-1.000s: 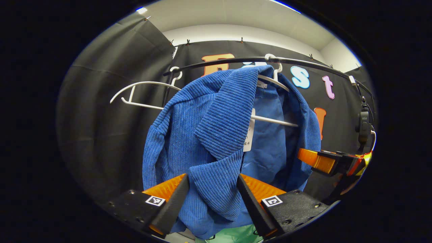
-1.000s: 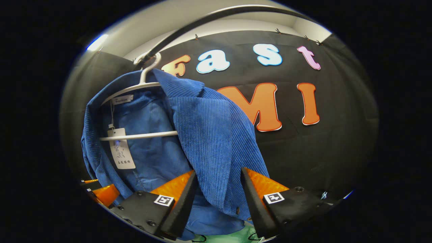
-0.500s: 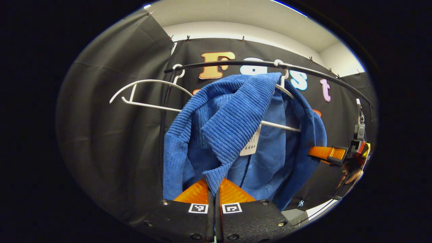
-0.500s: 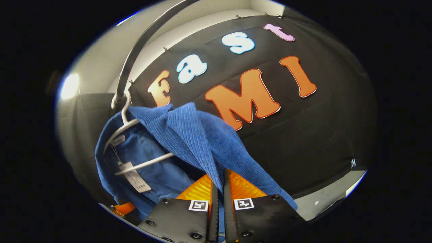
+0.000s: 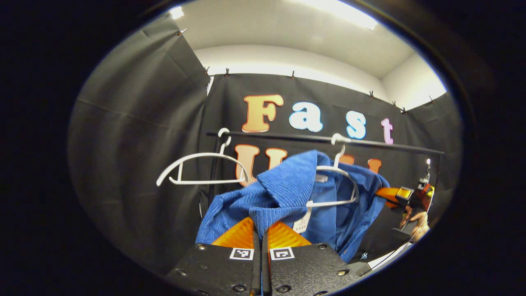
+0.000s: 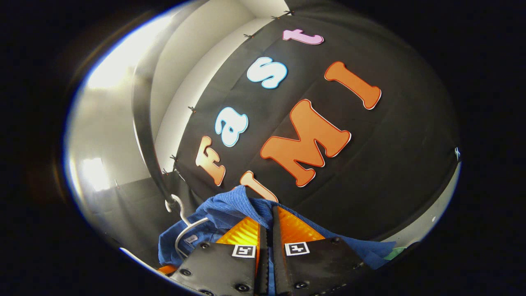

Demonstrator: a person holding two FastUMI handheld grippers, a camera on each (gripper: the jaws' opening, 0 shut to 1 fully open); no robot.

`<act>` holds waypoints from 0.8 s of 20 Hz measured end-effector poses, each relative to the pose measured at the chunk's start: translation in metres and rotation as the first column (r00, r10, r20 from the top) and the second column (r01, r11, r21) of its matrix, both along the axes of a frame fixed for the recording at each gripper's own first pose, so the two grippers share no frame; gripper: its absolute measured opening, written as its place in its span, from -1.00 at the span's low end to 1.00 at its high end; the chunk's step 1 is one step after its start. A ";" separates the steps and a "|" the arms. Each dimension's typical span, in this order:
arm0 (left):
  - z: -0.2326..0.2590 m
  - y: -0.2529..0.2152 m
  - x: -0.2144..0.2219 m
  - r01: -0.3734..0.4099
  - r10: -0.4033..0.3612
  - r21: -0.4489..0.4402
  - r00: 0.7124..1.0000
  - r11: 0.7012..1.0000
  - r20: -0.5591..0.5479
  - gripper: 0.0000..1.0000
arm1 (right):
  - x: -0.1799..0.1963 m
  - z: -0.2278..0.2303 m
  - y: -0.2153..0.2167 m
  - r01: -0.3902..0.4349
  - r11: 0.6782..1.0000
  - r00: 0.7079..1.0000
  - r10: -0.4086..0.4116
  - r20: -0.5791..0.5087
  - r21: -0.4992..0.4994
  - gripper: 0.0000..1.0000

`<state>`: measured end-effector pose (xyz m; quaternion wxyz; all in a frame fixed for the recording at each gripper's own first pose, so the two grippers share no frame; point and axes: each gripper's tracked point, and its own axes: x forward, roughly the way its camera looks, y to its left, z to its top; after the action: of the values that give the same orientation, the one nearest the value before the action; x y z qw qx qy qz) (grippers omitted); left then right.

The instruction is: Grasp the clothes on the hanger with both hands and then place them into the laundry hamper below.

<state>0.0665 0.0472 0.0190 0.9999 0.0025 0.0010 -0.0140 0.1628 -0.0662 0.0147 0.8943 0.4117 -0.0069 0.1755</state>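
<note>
Black-curtained booth, rail (image 5: 287, 137) with white hangers (image 5: 197, 168)

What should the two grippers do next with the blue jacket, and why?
Probably keep drawing both ends outward, away from the white hanger. The left gripper and right gripper are each shut on a fold of the blue jacket, but the hanger sits inside its collar, hooked on the rail, so it isn't free to lower.
</note>
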 end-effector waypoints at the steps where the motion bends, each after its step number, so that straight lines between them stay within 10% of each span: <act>1: 0.014 0.008 0.001 -0.014 0.013 0.015 0.999 1.000 0.034 -0.98 | 0.002 0.004 -0.002 -0.002 1.000 1.000 0.002 0.008 0.024 -0.75; 16: 0.029 0.086 0.076 -0.073 0.072 0.041 0.997 0.996 0.037 -0.92 | 0.038 -0.006 -0.031 0.032 0.996 0.999 -0.029 -0.031 0.087 -0.69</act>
<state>0.1423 0.1337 0.0478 0.9993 0.0241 -0.0165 0.0223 0.2012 -0.0973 0.0090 0.8779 0.4530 -0.0076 0.1553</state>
